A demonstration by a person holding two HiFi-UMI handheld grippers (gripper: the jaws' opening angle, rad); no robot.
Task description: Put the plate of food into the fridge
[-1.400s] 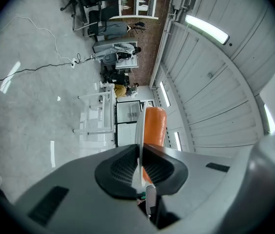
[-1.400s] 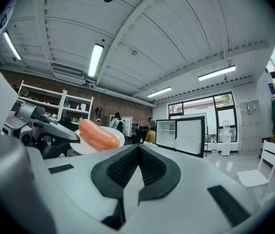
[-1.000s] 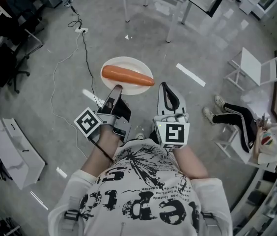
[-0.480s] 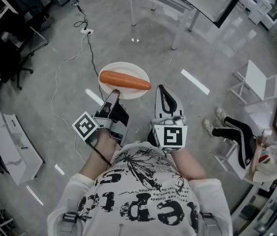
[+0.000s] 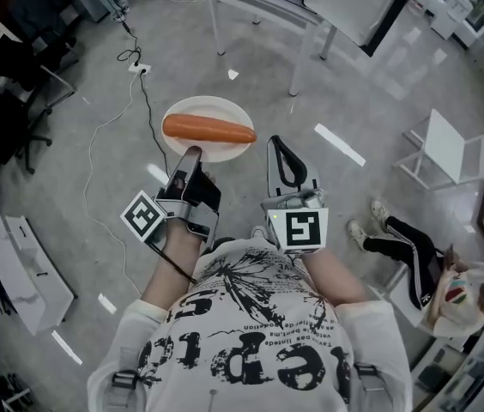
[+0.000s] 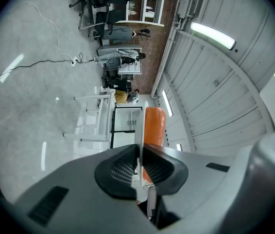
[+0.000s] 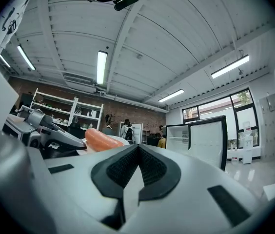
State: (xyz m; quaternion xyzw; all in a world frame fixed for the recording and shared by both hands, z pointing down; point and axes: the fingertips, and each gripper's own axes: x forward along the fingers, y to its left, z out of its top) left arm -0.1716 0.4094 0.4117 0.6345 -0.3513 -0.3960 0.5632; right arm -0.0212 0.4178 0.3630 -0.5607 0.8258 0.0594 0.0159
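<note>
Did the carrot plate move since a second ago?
Yes. The plate moved forward across the floor, nearer the table leg and past the white floor stripe.

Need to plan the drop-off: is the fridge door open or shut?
Open: in the right gripper view the fridge shows its white interior, its door swung aside.

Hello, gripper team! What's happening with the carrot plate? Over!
Left gripper shut on rim of round white plate, long orange carrot on top. Right gripper jaws shut, empty. Black-framed fridge ahead, door open, nothing seen blocking.
</note>
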